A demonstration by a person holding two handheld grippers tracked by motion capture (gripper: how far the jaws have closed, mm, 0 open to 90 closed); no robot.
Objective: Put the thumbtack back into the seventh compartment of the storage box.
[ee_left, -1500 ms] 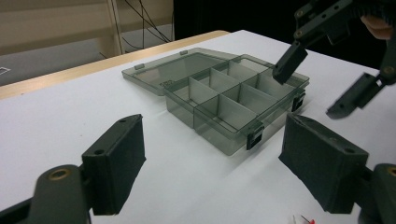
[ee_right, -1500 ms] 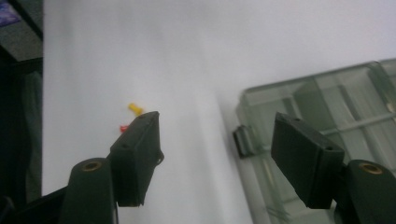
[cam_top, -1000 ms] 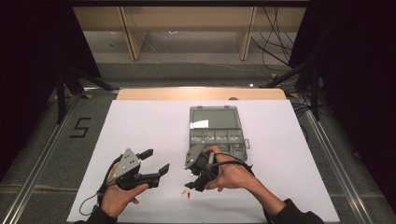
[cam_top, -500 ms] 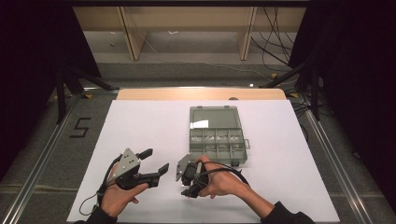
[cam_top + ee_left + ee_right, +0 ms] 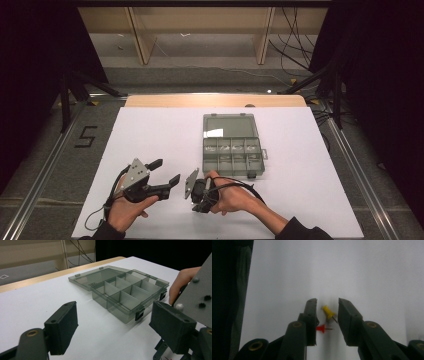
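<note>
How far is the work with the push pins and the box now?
Done: the compartment box lies open; no pin visible inside. In hand: the right gripper has been closing around the yellow pin and red pin, not gripping yet. Left: lifting them, boxing them.

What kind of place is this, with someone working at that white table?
Probably a lab bench set up for recording hand work: a white table ringed by black curtains, loose cables on the floor, and a person holding a camera-fitted left gripper beside an open compartment box.
</note>
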